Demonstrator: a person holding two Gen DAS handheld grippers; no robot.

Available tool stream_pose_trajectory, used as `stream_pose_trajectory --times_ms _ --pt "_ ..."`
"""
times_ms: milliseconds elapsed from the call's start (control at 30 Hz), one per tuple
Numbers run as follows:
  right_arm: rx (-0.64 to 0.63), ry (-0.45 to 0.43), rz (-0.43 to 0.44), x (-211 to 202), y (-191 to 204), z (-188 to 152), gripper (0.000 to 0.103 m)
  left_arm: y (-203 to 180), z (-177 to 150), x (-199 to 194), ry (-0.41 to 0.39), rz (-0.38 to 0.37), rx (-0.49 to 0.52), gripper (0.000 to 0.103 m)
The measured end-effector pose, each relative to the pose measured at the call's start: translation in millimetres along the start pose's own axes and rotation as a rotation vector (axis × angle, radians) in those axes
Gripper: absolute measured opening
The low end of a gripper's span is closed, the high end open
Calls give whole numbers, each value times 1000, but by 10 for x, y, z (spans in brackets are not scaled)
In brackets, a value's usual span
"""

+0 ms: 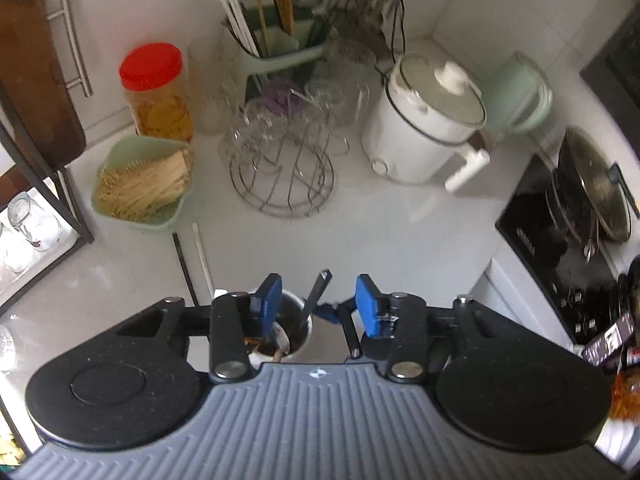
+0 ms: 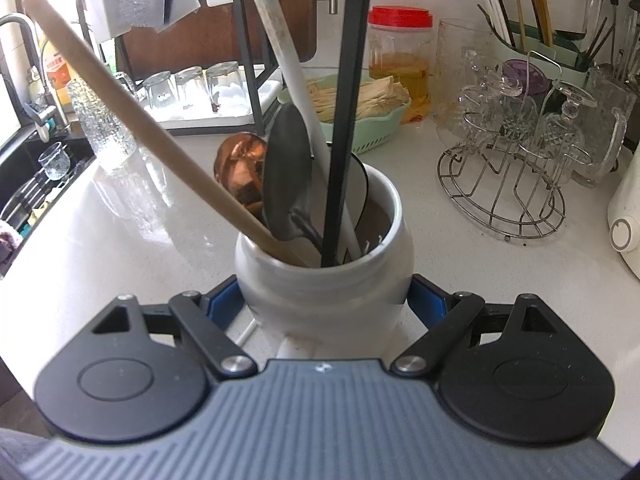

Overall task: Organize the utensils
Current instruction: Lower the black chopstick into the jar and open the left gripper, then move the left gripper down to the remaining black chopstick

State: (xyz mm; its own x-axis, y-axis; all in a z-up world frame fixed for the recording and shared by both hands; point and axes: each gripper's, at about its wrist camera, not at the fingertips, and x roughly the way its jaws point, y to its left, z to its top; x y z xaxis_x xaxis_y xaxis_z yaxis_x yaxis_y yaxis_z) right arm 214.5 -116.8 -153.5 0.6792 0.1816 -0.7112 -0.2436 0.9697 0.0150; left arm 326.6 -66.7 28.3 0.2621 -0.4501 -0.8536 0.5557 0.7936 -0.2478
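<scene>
A white ceramic crock point(image 2: 320, 284) stands on the pale counter, and my right gripper point(image 2: 325, 302) is shut on it, a blue pad point(image 2: 428, 300) pressed to each side. In the crock stand a wooden handle point(image 2: 120, 108), a black spoon point(image 2: 286, 176), a white handle point(image 2: 288, 60), a black handle point(image 2: 348, 100) and a copper spoon point(image 2: 238, 168). My left gripper point(image 1: 318, 286) hangs open over the crock point(image 1: 305, 334). The black handle point(image 1: 316, 300) rises between its pads, touching neither. A black stick point(image 1: 184, 264) and a white stick point(image 1: 202, 256) lie on the counter beyond.
Behind stand a wire rack of glasses point(image 1: 280, 148), a green basket of thin sticks point(image 1: 144, 184), a red-lidded jar point(image 1: 158, 92), a chopstick drainer point(image 1: 272, 28) and a white cooker point(image 1: 428, 120). A hob with a pan point(image 1: 580, 208) is right. A sink point(image 2: 36, 184) lies left.
</scene>
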Motion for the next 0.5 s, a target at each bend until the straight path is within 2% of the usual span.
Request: stream_pose_trajectory --times_ms 67,167,233,267,333,500 --pt "5 2 -3 -2 1 2 90 22 -21 -56 -31 4 -14 51" --pt "12 2 -11 -2 6 -1 90 63 -93 -190 -101 30 -31 61" --pt "14 -1 -14 2 11 -1 90 120 -162 -297 -147 26 -53 62" --pt "17 -2 -16 2 13 -1 90 145 -199 -351 -171 36 -64 66" --pt "23 -3 -19 7 14 -1 90 189 -276 -457 -214 82 -75 66" --pt "33 -9 -29 5 26 -9 90 391 -522 -692 -296 117 -133 66"
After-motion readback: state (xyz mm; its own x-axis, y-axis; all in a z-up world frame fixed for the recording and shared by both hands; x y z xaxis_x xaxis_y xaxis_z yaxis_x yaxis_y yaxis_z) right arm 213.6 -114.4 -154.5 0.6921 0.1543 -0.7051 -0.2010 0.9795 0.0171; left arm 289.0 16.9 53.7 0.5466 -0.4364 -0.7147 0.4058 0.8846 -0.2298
